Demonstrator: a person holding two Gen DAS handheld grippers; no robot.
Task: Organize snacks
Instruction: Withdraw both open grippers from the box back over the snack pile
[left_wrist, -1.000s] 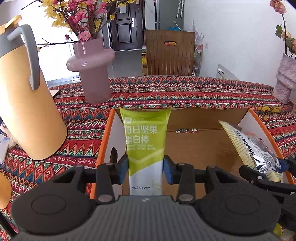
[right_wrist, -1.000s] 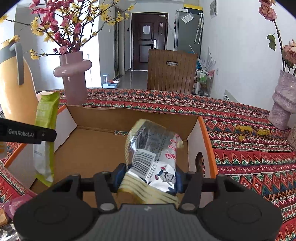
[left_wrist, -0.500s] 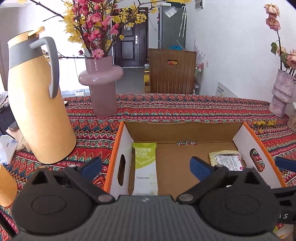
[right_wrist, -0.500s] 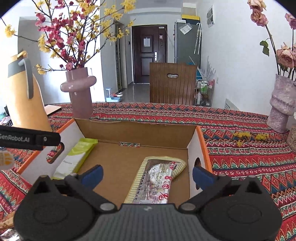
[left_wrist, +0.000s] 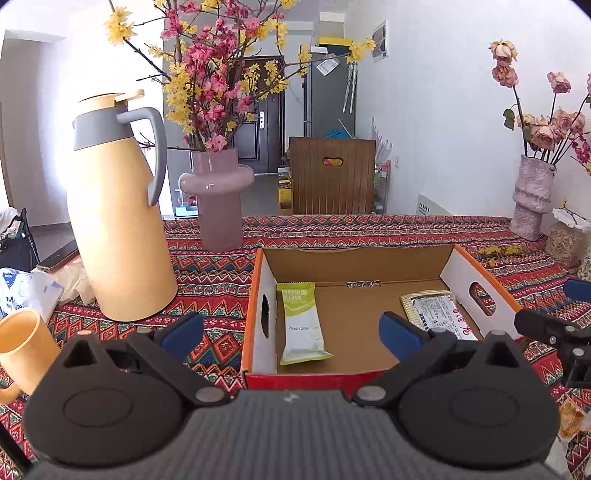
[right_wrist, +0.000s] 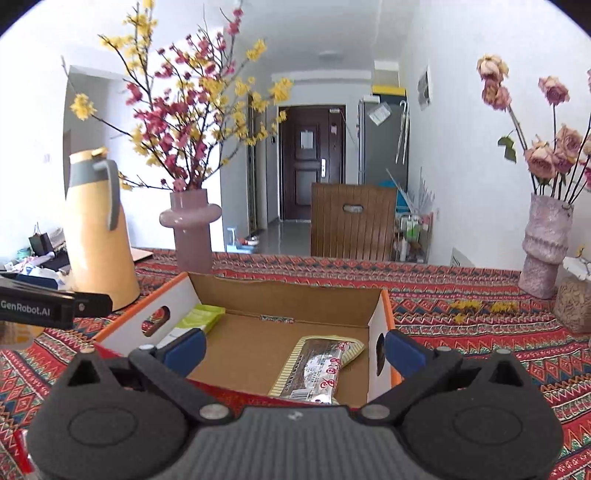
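An orange-rimmed cardboard box (left_wrist: 354, 266) (right_wrist: 288, 295) stands on the patterned tablecloth. A green protein bar (left_wrist: 301, 321) (right_wrist: 199, 317) lies flat along its left wall. A silver and yellow snack pack (left_wrist: 437, 312) (right_wrist: 317, 367) lies flat at its right side. My left gripper (left_wrist: 291, 334) hangs open in front of the box's near wall, with nothing between its blue pads. My right gripper (right_wrist: 293, 349) is open too, back from the box and empty. Part of the right gripper's fingers (left_wrist: 554, 328) shows at the right edge of the left wrist view.
A tall yellow thermos (left_wrist: 118, 210) and a pink vase of flowers (left_wrist: 218, 199) stand left of the box. A yellow mug (left_wrist: 22, 347) sits at the near left. Another vase (right_wrist: 546, 243) and a jar (right_wrist: 574, 306) stand far right. A wooden chair (left_wrist: 332, 181) is behind the table.
Both grippers opened and let go of their snacks. The green bar and the silver pack now lie flat in the box. Both grippers pulled back and up, away from the box.
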